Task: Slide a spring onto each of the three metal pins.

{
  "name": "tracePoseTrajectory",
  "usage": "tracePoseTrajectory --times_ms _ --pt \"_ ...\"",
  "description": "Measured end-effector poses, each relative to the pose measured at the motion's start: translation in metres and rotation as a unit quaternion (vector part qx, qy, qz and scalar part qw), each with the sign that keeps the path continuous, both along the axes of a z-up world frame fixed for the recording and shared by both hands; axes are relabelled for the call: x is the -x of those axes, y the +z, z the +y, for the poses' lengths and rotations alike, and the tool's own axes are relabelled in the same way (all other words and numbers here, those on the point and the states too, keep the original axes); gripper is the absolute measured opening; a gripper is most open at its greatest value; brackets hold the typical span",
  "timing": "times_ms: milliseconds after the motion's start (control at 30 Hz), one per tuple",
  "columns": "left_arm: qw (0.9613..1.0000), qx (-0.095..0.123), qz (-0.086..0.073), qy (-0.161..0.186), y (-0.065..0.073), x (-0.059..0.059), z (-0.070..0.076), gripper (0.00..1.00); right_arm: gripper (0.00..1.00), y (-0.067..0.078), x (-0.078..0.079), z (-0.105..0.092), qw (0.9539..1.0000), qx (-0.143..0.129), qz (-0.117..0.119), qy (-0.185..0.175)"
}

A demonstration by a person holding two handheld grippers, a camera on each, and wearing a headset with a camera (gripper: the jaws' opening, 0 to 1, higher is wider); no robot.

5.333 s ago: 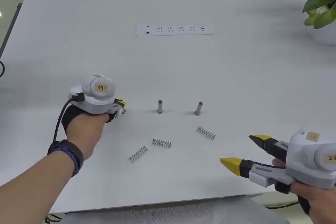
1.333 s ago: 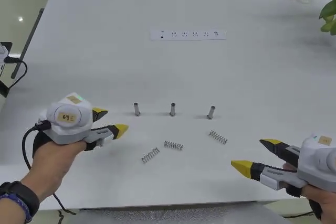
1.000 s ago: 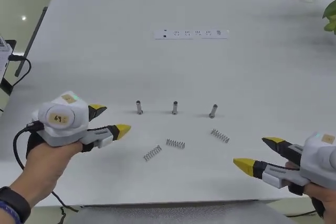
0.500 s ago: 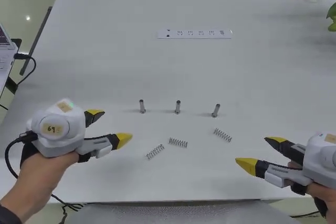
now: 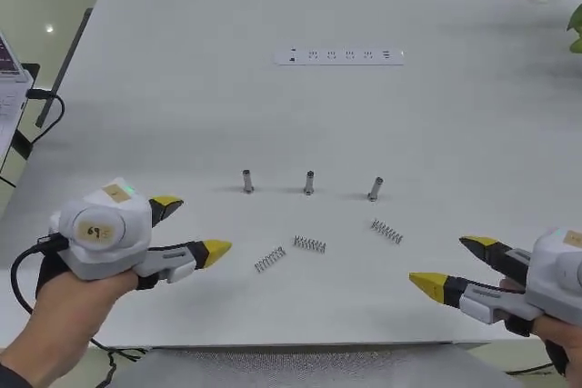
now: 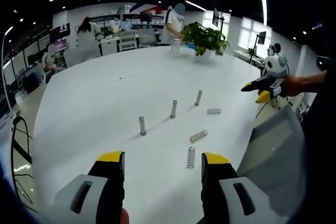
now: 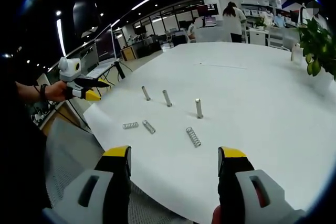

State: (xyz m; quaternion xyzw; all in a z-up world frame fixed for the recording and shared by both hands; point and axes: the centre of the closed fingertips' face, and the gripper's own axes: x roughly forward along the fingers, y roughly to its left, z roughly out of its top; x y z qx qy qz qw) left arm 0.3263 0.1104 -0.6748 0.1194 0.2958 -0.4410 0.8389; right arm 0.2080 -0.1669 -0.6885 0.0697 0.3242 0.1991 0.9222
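As I judged it, nothing on this job was done at that moment. The three metal pins stood upright in a row on the white table (image 5: 409, 115): the left pin (image 5: 247, 181), the middle pin (image 5: 309, 183) and the right pin (image 5: 376, 189). All three looked bare, though at that size I could not rule out something thin at their bases.

The three springs lay flat on the table on my side of the row, apart from the pins. The left spring (image 5: 270, 260) and the middle spring (image 5: 309, 244) lay near each other, and the right spring (image 5: 386, 232) lay just in front of the right pin.

My left gripper (image 5: 195, 224) hovered to the left of the springs with its jaws spread wide and nothing between them. My right gripper (image 5: 444, 262) hung off to the right, likewise wide and empty.

So all three springs were left to pick up and thread, one per pin. The left spring sat nearest my left gripper, the right spring nearest my right.
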Motion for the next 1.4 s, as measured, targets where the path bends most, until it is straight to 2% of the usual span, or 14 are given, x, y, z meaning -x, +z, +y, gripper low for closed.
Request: tracePoseTrajectory --times_ms 233,433,700,1033,1400 --pt "0.9998 -0.005 0.003 -0.018 -0.003 0.002 -0.009 0.54 0.66 0.0 0.0 0.0 1.0 -0.001 0.0 -0.001" --pt "0.9983 -0.023 0.008 -0.054 -0.014 0.006 -0.023 0.53 0.66 0.0 0.001 0.0 1.0 -0.001 0.0 0.0" --pt "0.9961 -0.035 0.014 -0.081 -0.023 0.01 -0.037 0.52 0.66 -0.001 0.002 0.0 1.0 -0.001 0.001 -0.003" --pt "0.9911 -0.05 0.028 -0.12 -0.037 0.019 -0.056 0.51 0.66 -0.002 0.004 0.001 1.0 -0.002 0.003 -0.005" --pt "0.9843 -0.07 0.049 -0.155 -0.061 0.03 -0.069 0.53 0.66 -0.002 0.006 -0.001 1.0 -0.001 0.003 -0.007"
